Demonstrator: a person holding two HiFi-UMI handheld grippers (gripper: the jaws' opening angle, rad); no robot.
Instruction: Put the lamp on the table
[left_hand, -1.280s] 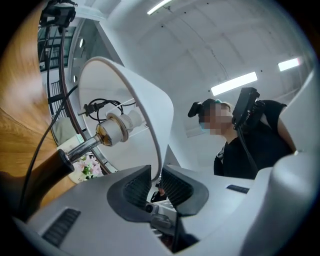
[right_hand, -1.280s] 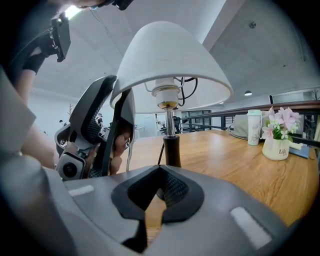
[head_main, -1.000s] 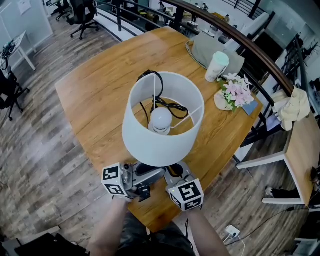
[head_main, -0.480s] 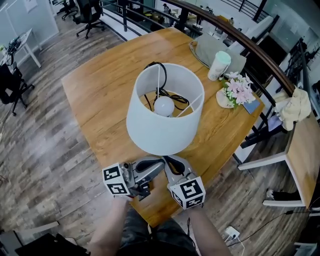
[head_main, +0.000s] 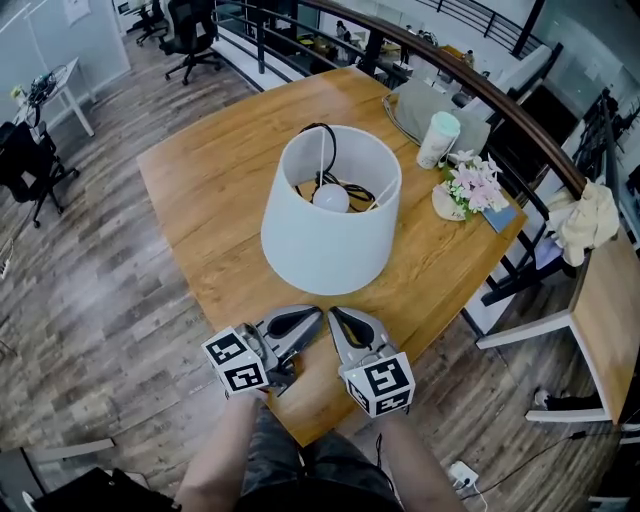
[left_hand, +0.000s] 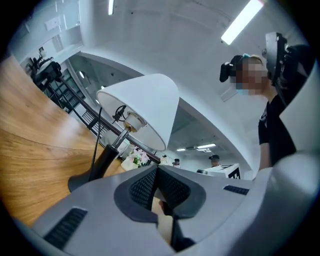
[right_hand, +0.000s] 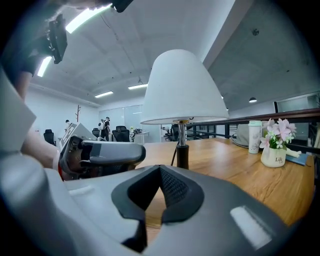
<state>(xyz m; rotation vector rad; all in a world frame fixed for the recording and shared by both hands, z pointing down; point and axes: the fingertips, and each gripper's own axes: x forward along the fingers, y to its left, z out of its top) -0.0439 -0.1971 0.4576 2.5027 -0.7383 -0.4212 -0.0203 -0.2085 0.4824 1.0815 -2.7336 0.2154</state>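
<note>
While the lamp (head_main: 330, 215) stands upright mid-table (head_main: 200, 190) in the head view, the left gripper (head_main: 305, 320) and right gripper (head_main: 340, 320) hover over the near corner, apart from it. Left gripper view: jaws pressed together, empty. Right gripper view: jaws likewise closed on nothing.

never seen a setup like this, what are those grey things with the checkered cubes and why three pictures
Those are two hand-held grippers: a person holds the left gripper and right gripper, one per hand. The top-down picture comes from a camera on the person's head; the other two from cameras riding on each gripper, looking along its jaws. On the wooden table stand a white-shaded lamp, a cup and a vase of flowers. Both grippers are shut and hold nothing.
</note>
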